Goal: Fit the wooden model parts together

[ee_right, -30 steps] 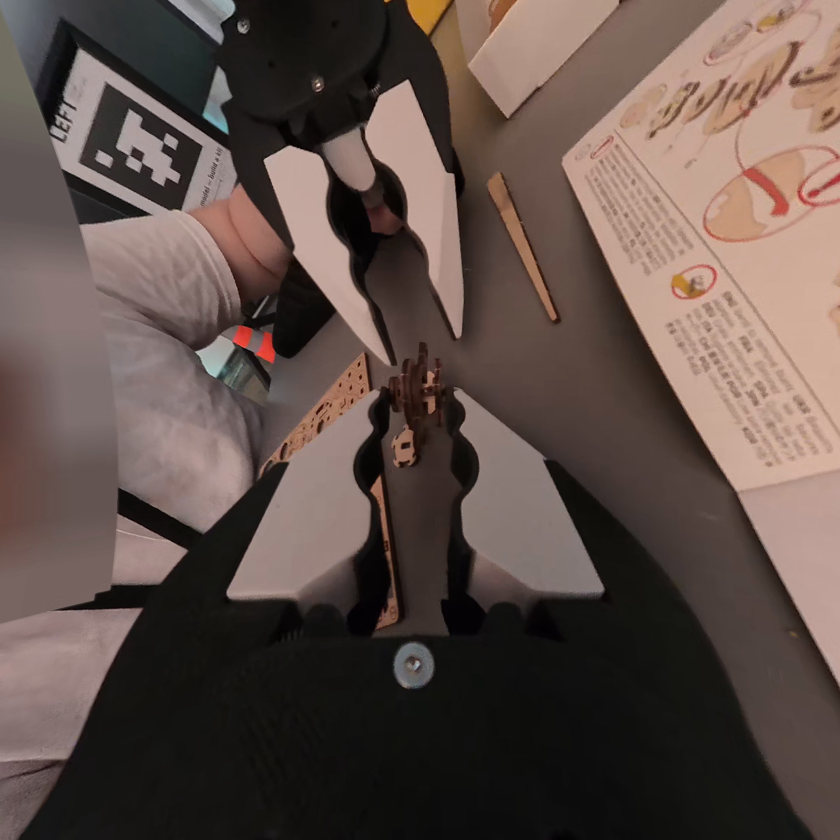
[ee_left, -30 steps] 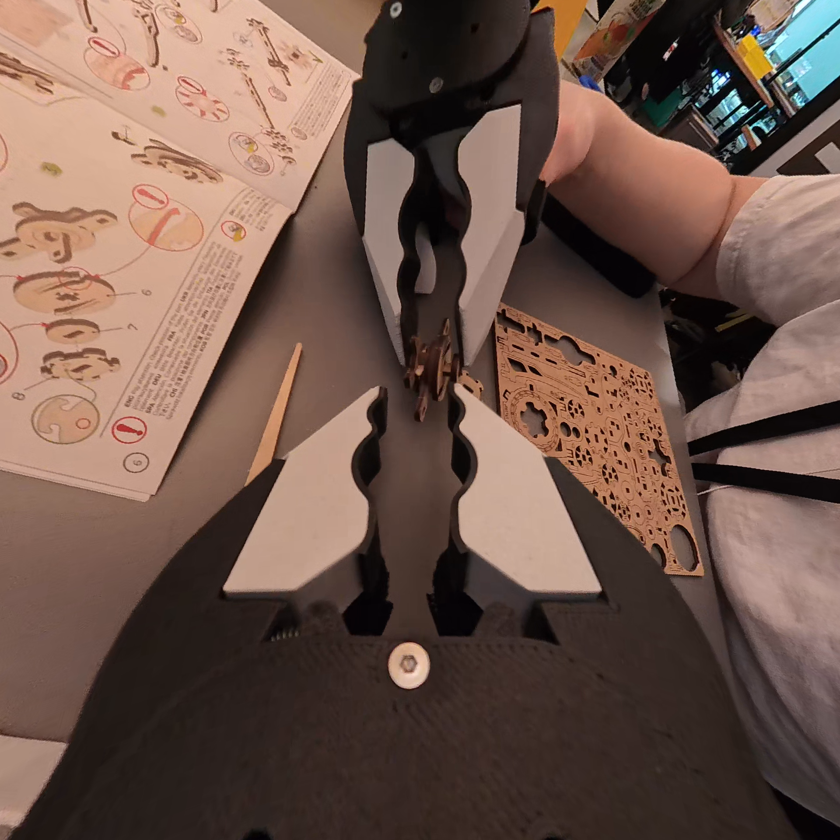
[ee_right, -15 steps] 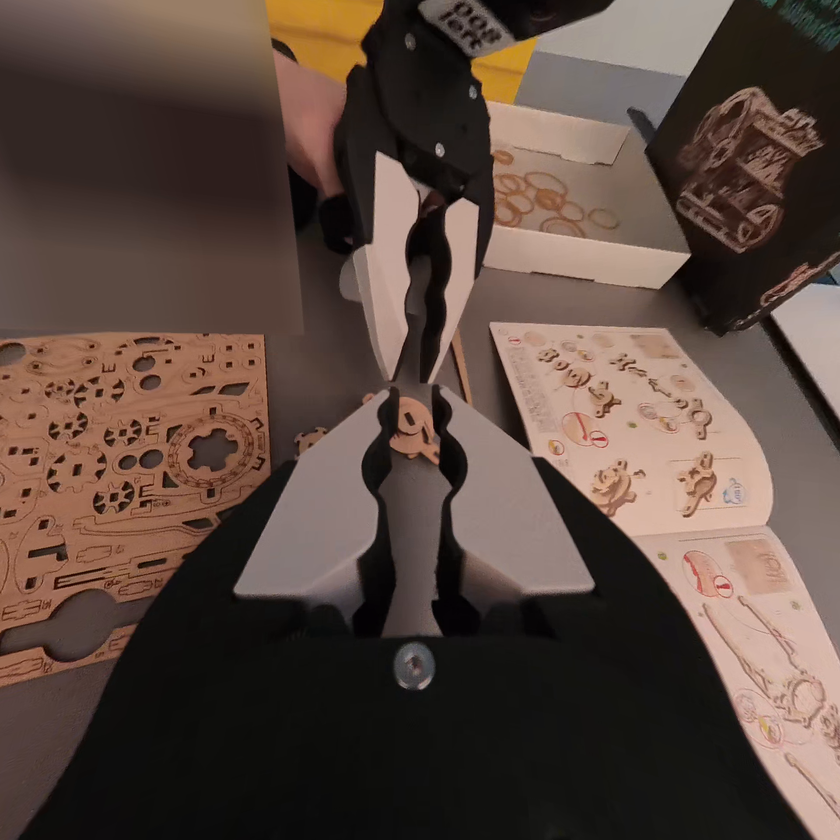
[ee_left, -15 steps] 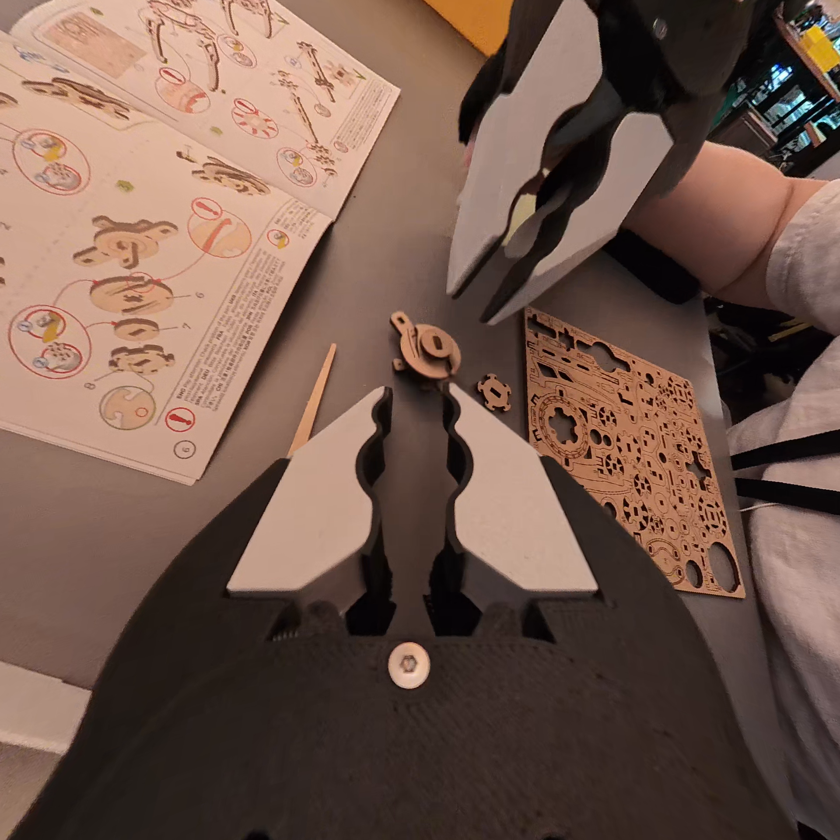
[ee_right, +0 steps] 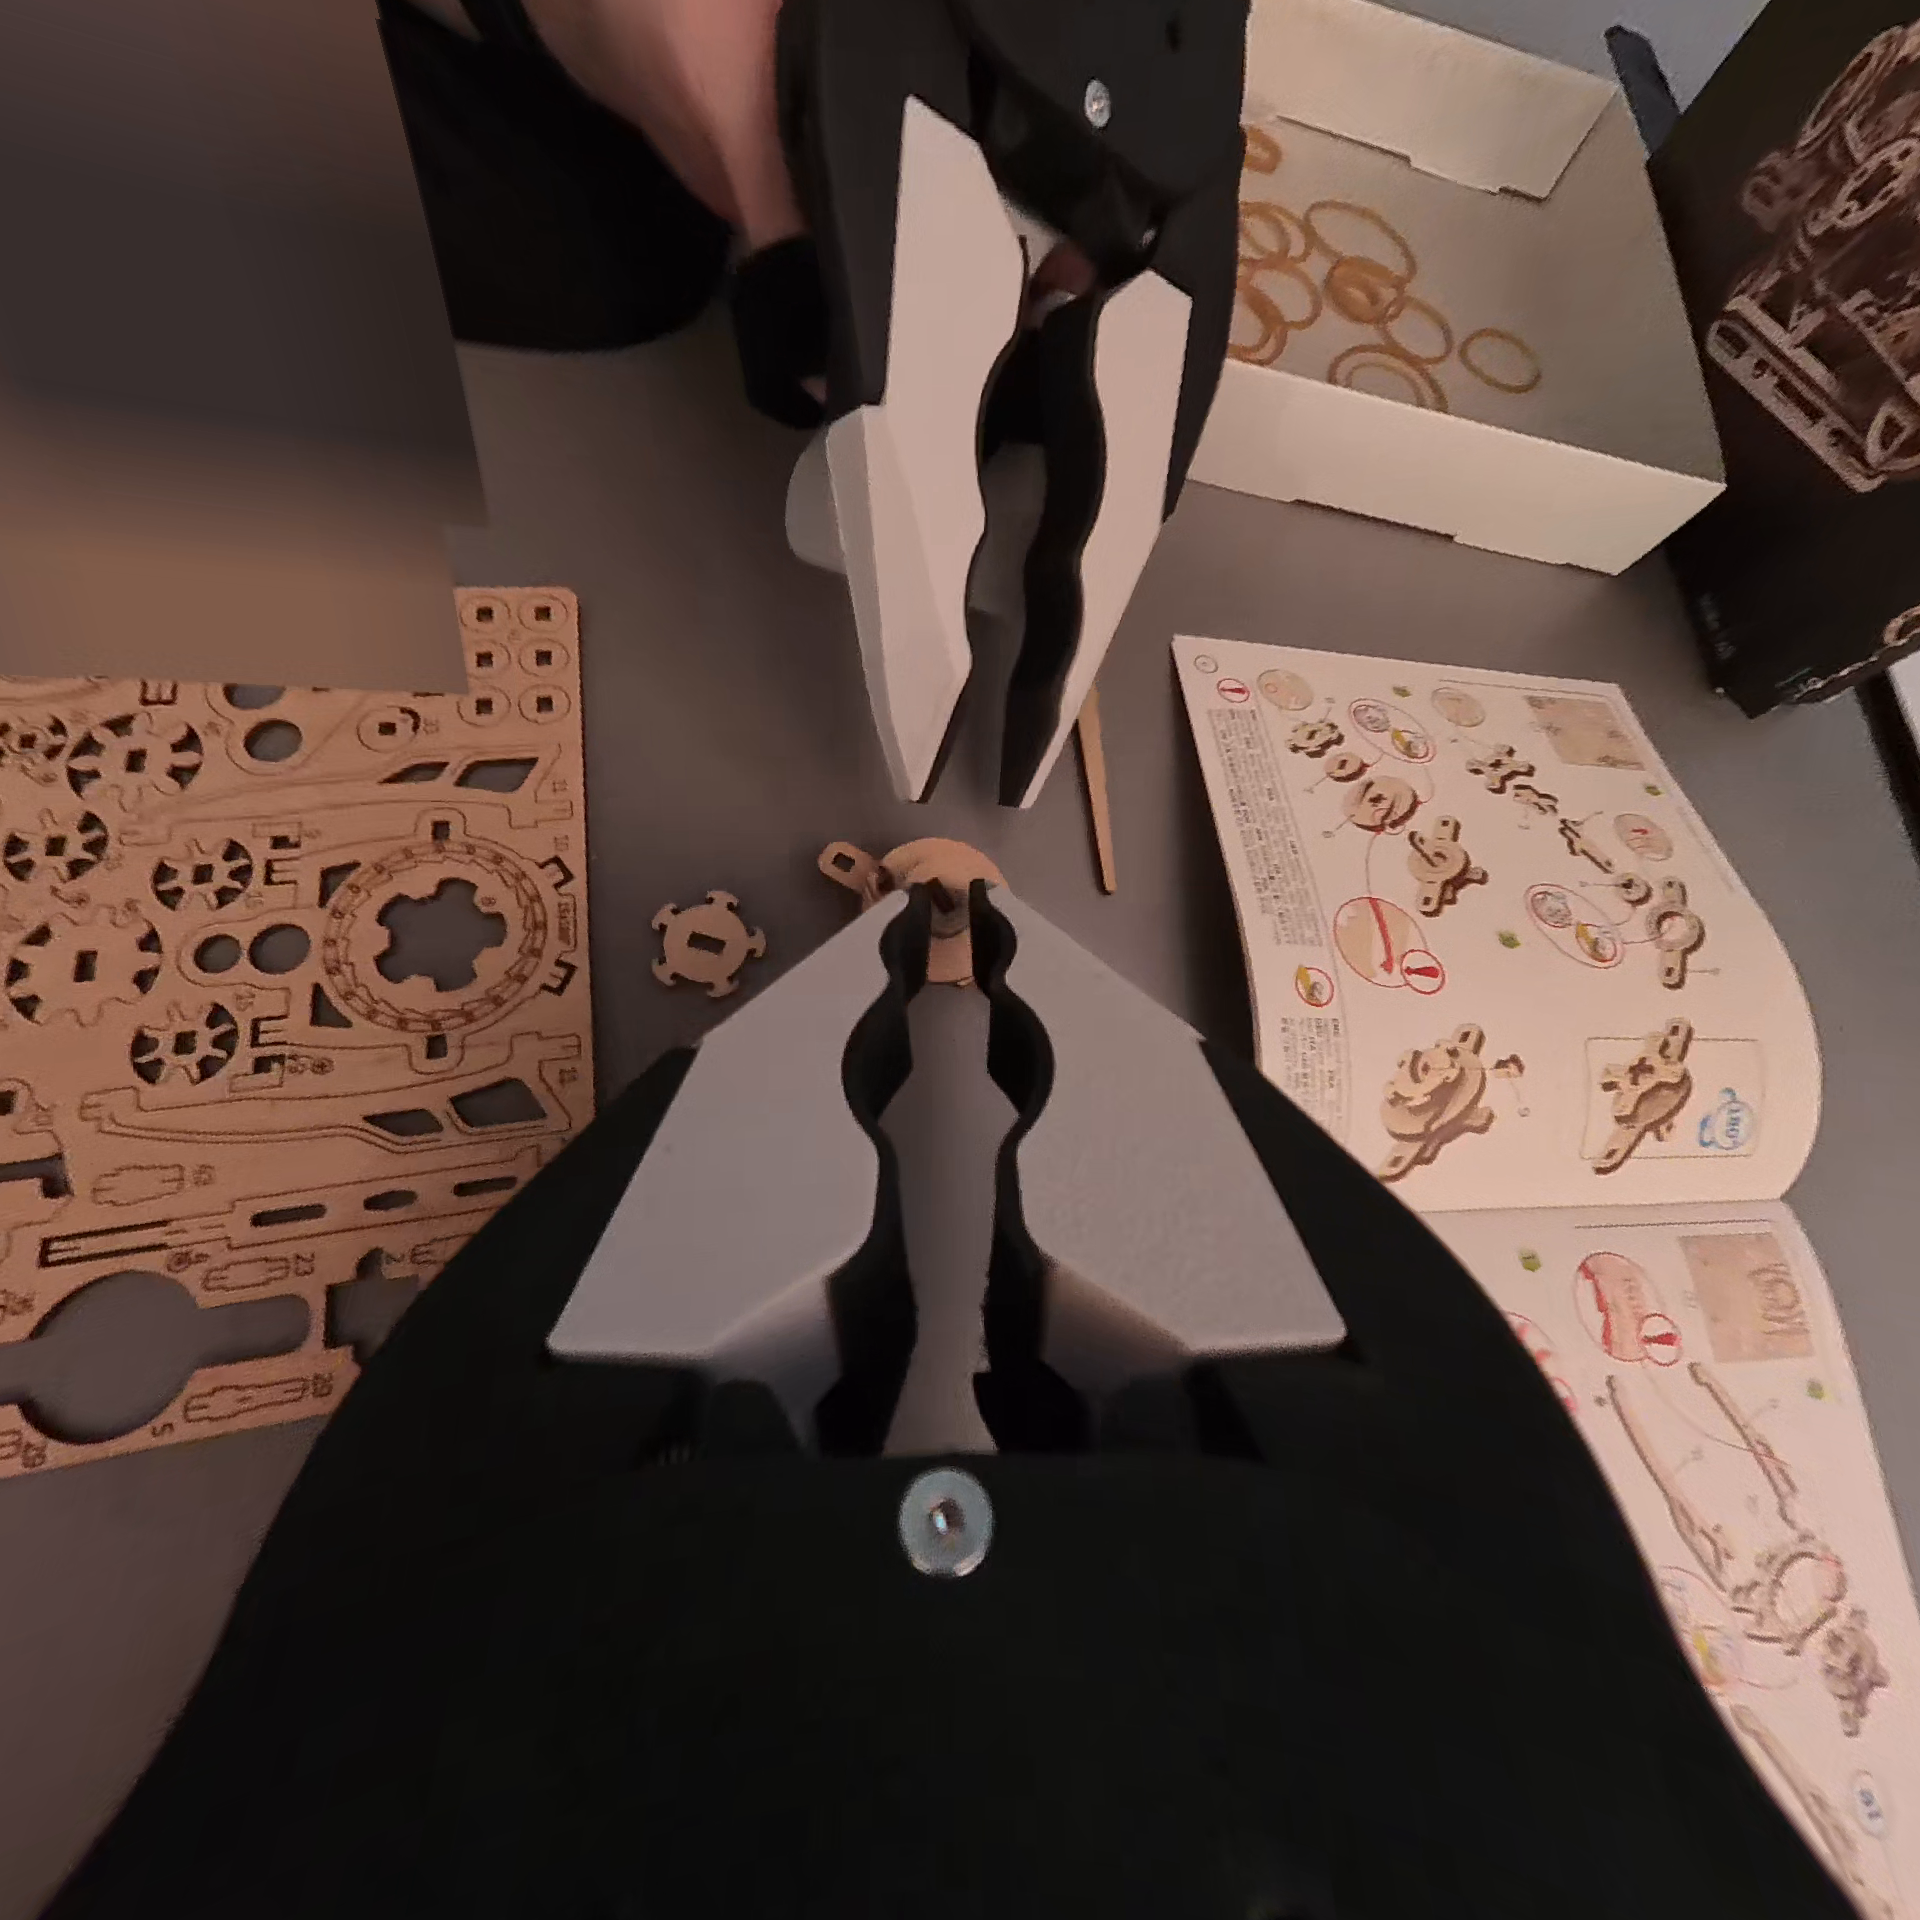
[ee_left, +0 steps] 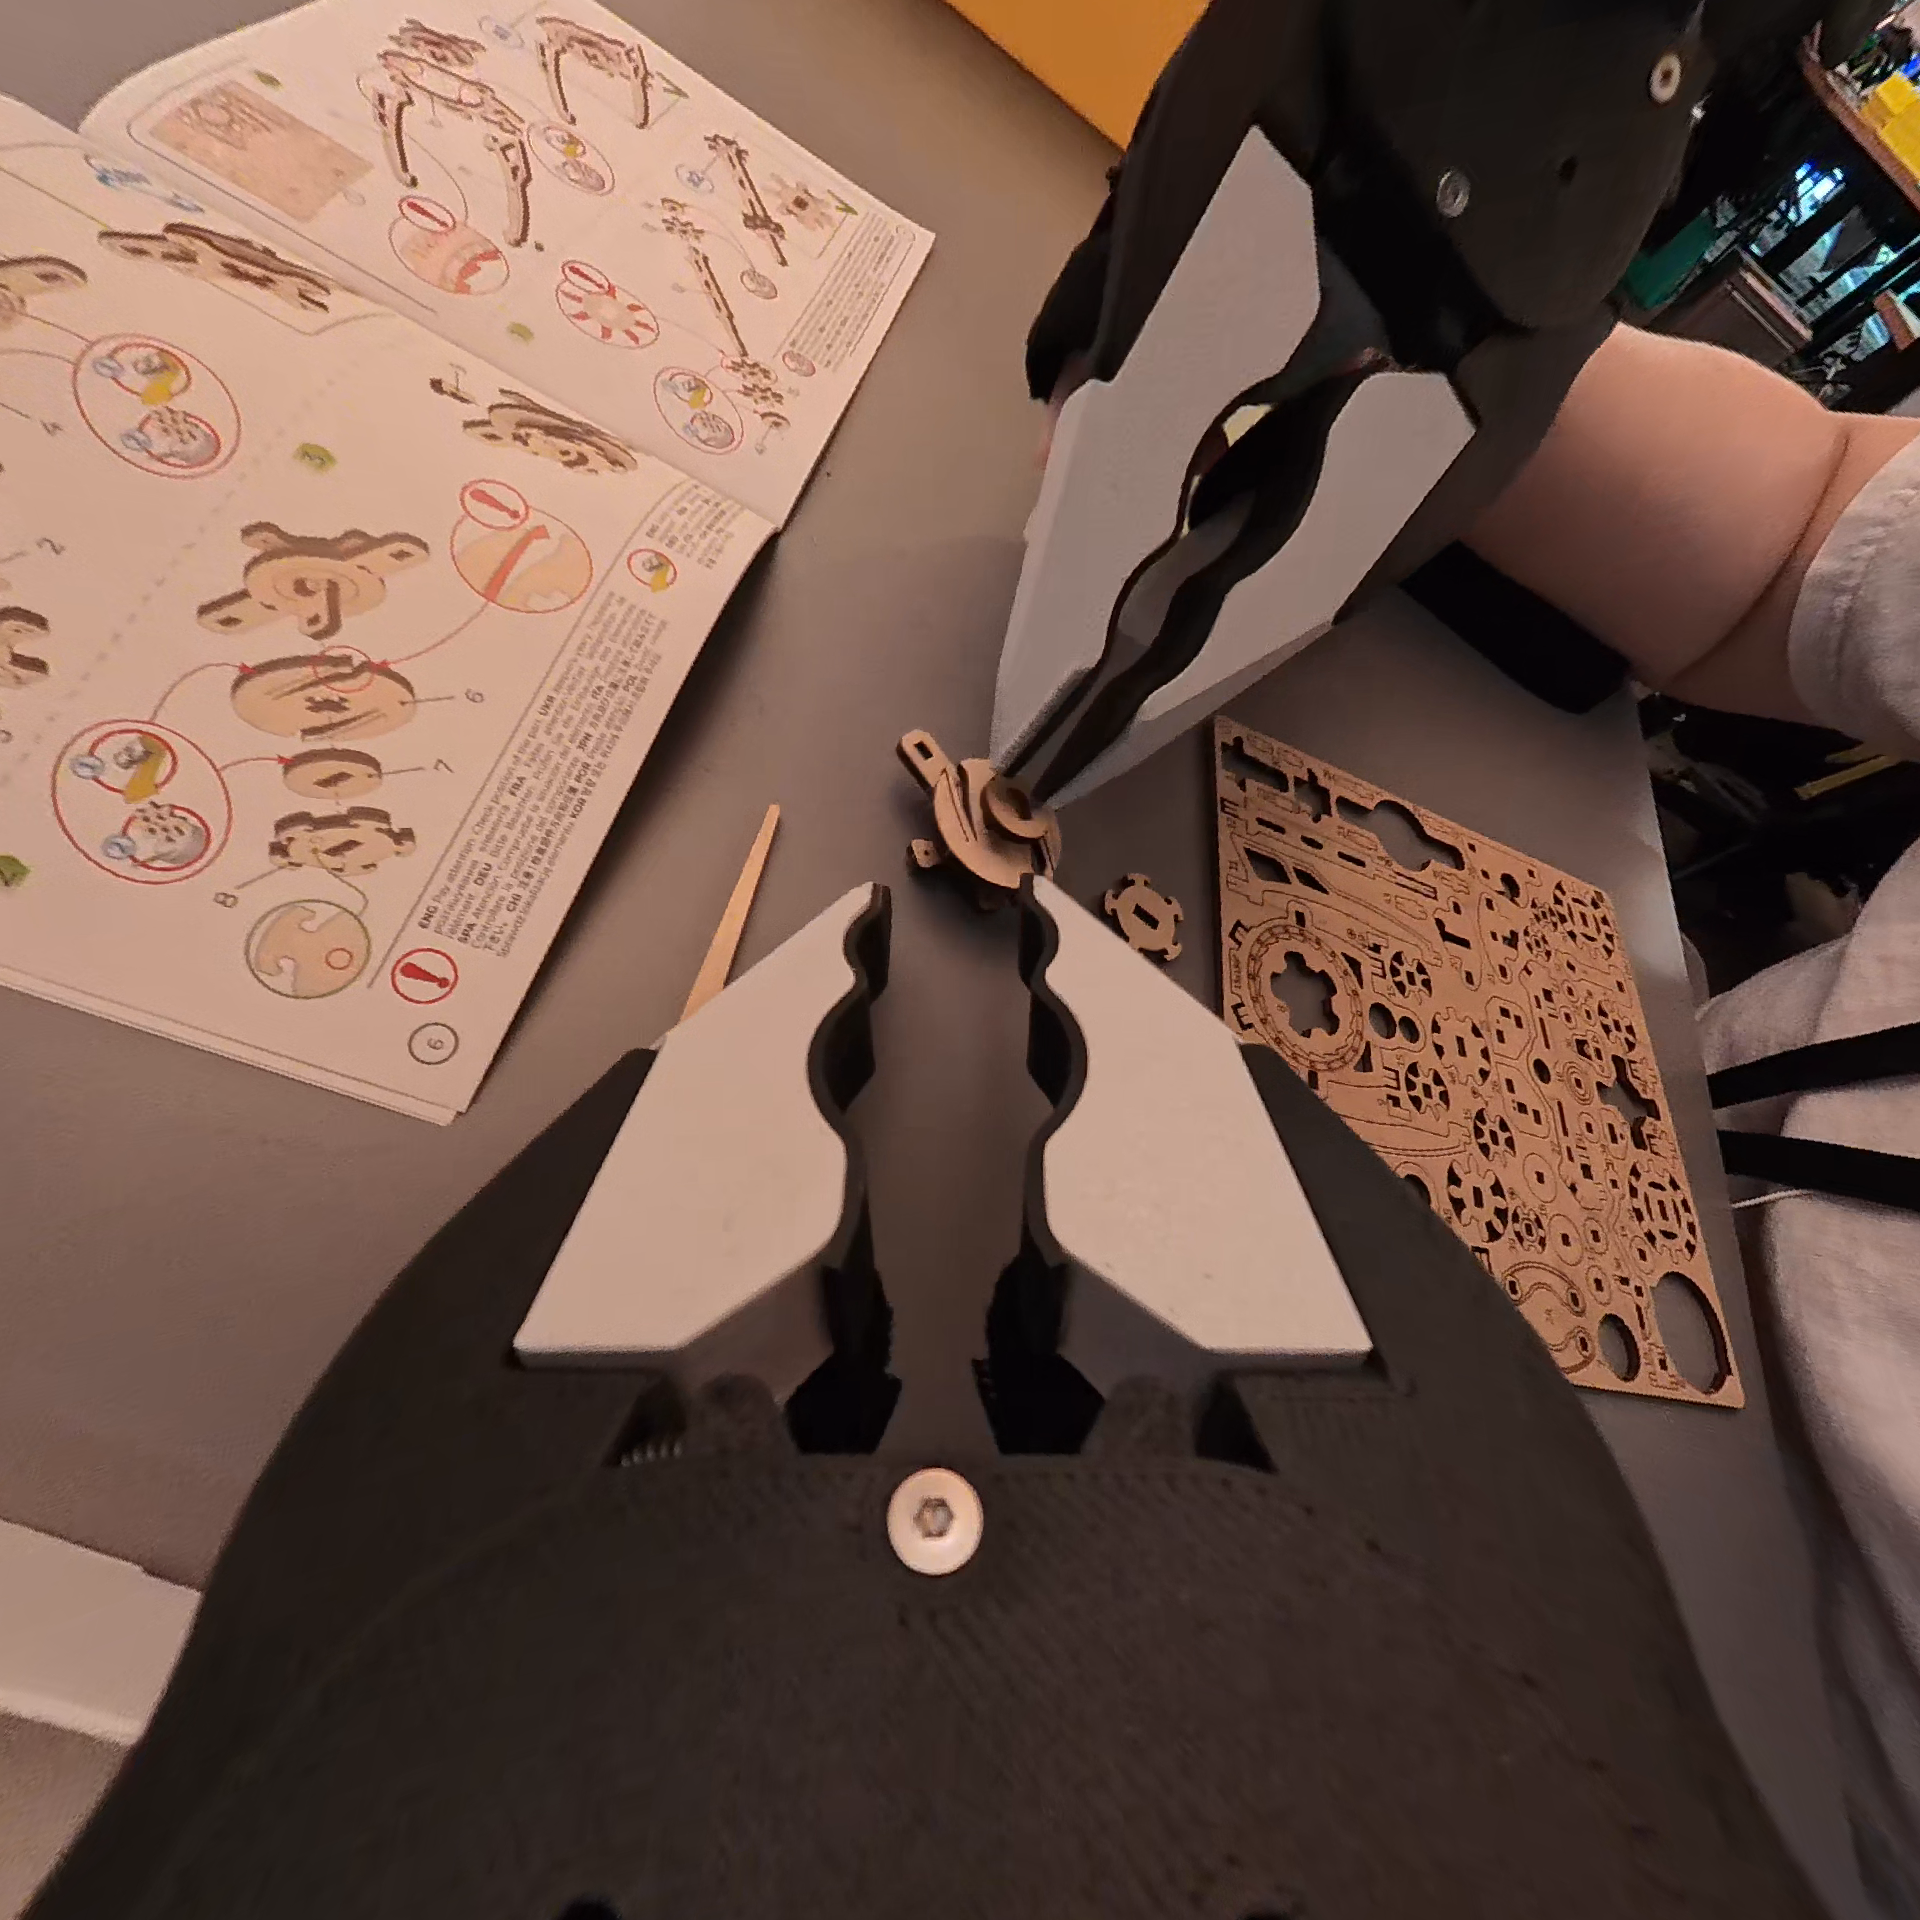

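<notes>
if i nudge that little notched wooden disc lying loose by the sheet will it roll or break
The notched disc lies flat on the table, so it would probably slide, not roll. It looks thin and light, so a nudge may send it skittering. Its small tabs could snap if pinched hard.

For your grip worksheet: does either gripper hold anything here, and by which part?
The right gripper is shut on the wooden model piece, pinching the small hub at the middle of its round disc. The left gripper is open and holds nothing.

Round wooden assembly [ee_left: 982,826] lies flat beside loose toothed disc [ee_left: 1143,917]
</notes>
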Available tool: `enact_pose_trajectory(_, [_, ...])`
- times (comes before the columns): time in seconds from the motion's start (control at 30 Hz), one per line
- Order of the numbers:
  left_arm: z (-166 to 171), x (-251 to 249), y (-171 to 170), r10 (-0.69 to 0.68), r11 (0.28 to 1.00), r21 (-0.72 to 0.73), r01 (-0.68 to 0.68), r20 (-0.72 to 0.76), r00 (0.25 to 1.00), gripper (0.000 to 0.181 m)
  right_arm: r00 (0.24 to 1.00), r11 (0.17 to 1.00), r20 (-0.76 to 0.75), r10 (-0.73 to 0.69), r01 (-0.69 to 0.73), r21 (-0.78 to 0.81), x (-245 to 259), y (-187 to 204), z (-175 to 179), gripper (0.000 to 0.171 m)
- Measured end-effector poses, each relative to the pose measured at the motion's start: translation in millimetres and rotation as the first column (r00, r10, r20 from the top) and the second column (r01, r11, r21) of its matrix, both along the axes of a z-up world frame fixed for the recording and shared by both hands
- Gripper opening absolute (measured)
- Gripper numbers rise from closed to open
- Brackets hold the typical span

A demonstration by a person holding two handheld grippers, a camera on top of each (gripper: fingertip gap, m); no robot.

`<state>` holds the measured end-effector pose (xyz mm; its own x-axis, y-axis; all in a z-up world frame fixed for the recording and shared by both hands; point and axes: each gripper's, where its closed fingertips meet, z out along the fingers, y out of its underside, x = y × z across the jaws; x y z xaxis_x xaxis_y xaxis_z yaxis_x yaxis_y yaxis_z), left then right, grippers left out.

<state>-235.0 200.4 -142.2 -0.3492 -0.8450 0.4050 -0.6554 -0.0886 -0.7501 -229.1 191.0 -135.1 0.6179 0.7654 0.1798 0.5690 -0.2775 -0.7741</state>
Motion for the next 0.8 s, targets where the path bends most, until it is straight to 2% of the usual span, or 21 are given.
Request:
enact_pose_trajectory(0.3, [-2.2, -0.2, -4.8, -0.019, 1.0, -0.011, 0.019, -0.014, 1.0, 0.024, 1.0, 0.997, -0.017, 0.01, -0.011, -0.077, -4.8, -0.1, -1.5, 0.004])
enact_pose_trajectory(0.53, [-1.3, 0.3, -8.5, -0.026, 0.998, -0.054, 0.025, -0.024, 0.999, 0.024, 1.0, 0.985, 0.025, 0.015, -0.01, -0.174, -4.8, 1.1, -2.6, 0.005])
enact_pose_trajectory(0.8, [0.9, 0.7, -7.6, -0.02, 0.998, -0.067, 0.02, -0.014, 1.0, 0.024, 0.99, 0.954, 0.114, 0.084, -0.047, -0.296, -5.5, 0.8, -3.8, 0.004])
